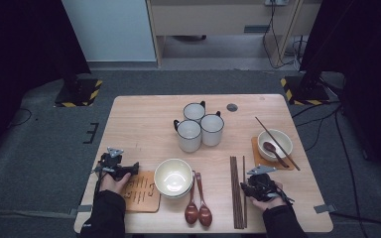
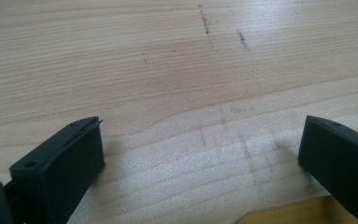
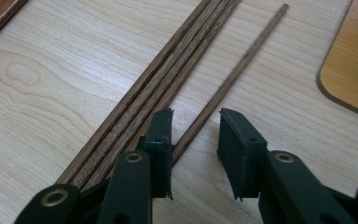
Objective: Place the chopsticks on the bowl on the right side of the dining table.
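My right gripper [image 3: 196, 116] is open, its jaws standing on either side of a single dark wooden chopstick [image 3: 233, 74] that lies flat on the table, touching neither pad. A bundle of several chopsticks [image 3: 168, 79] lies just left of it. In the high view the right gripper [image 1: 258, 186] is at the front right, beside the bundle [image 1: 235, 193]. My left gripper [image 2: 200, 135] is wide open over bare wood, with nothing between its jaws. It sits at the front left [image 1: 119, 166], just above a wooden coaster [image 1: 140, 196].
Stacked cream bowls [image 1: 173, 177] rest on the left coaster's right side, with two brown spoons [image 1: 198, 206] next to them. Three white mugs [image 1: 198, 126] cluster mid-table. At the right, a bowl [image 1: 278, 141] on a coaster [image 3: 349, 70] holds a spoon [image 1: 274, 151] and a chopstick [image 1: 268, 131].
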The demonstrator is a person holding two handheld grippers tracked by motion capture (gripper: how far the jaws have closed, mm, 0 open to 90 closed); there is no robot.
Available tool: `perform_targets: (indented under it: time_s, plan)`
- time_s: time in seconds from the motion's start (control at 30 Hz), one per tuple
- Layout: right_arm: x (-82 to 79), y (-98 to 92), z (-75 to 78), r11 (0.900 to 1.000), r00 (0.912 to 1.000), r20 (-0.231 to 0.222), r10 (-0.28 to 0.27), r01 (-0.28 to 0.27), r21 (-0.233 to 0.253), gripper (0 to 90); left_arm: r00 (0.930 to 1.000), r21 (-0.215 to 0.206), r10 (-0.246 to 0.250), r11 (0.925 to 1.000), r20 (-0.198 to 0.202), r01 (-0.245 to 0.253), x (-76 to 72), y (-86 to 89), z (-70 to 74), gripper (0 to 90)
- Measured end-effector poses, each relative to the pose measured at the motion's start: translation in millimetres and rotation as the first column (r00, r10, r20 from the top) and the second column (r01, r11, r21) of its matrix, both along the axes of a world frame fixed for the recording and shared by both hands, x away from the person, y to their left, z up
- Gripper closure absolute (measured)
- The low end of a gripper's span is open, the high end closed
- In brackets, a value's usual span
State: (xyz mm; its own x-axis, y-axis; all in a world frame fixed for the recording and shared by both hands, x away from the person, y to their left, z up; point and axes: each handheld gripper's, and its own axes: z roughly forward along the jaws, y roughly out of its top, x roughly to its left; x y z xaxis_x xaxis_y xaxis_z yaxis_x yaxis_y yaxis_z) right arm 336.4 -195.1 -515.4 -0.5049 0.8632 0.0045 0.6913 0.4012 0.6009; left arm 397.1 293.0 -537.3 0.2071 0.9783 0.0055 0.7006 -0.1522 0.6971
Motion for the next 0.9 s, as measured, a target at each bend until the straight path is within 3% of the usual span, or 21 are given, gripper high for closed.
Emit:
perform_targets:
  time_s: [0.7,0.9]
  plan:
    - [0.2,-4.3,1.6,1.0,0.9998,-0.018,-0.012,0.011,-0.009,79.4,1.0,0.0,0.0,1.0,0.0,0.0,0.0,0.0,0.0,0.0]
    - [1.5,-10.5,2.5,0.999,0.9994,-0.016,-0.03,0.03,-0.035,82.5,1.0,0.0,0.0,1.0,0.0,0.0,0.0,0.0,0.0,0.0]
